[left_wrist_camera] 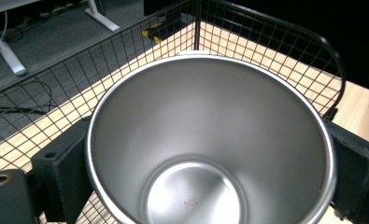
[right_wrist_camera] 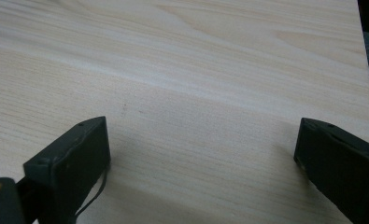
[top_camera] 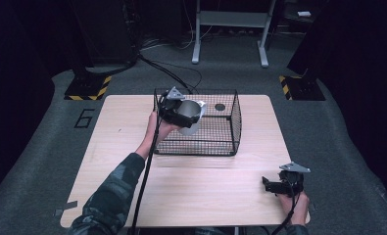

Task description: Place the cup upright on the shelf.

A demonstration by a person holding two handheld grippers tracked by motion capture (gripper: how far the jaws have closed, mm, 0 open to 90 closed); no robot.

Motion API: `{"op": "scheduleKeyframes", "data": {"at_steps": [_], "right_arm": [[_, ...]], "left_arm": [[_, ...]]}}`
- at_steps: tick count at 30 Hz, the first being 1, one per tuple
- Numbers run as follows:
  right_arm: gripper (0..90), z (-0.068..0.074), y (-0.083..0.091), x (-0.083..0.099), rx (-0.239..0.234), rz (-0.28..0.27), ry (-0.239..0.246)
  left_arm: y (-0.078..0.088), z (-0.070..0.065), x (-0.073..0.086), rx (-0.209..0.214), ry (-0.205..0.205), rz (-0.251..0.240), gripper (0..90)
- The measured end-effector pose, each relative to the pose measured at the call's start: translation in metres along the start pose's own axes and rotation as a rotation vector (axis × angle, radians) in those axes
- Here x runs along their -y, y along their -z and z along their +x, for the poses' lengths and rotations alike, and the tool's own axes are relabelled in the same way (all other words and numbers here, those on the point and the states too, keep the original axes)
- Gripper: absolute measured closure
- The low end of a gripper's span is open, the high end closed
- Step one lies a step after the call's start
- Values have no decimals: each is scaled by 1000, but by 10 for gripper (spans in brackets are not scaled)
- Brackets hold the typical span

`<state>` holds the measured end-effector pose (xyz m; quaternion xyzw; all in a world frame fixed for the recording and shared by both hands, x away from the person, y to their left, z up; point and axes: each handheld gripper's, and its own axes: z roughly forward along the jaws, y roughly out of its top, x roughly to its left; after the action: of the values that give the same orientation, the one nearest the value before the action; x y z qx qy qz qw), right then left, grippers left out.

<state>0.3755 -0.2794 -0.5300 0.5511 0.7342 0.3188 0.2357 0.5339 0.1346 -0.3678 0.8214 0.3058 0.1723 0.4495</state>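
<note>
Left gripper (top_camera: 180,113) is clamped on a steel cup (top_camera: 191,115), tipped over the wire basket (top_camera: 232,122) mid-frame. Right gripper (top_camera: 274,186) sits spread wide, nothing in it, lower right on the table (top_camera: 205,191).

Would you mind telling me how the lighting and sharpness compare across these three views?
High view: the table is lit, the surroundings very dark, and detail is soft. Left gripper view: the metal cup is sharp, with even soft sheen and no harsh glare. Right gripper view: the wood grain is clear, while the near jaws look slightly blurred and cast faint shadows.
</note>
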Motion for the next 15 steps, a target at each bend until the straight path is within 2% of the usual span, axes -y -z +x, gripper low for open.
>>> {"op": "scheduleKeyframes", "data": {"at_steps": [3,8,10,15], "right_arm": [[33,0,0,0,-1,4,4],[34,0,0,0,-1,4,4],[34,0,0,0,-1,4,4],[36,0,0,0,-2,4,5]], "left_arm": [[-8,2,0,3,-2,18,65],[-16,5,0,9,-1,19,65],[-21,7,0,4,-9,41,65],[-31,13,5,6,-1,66,65]]}}
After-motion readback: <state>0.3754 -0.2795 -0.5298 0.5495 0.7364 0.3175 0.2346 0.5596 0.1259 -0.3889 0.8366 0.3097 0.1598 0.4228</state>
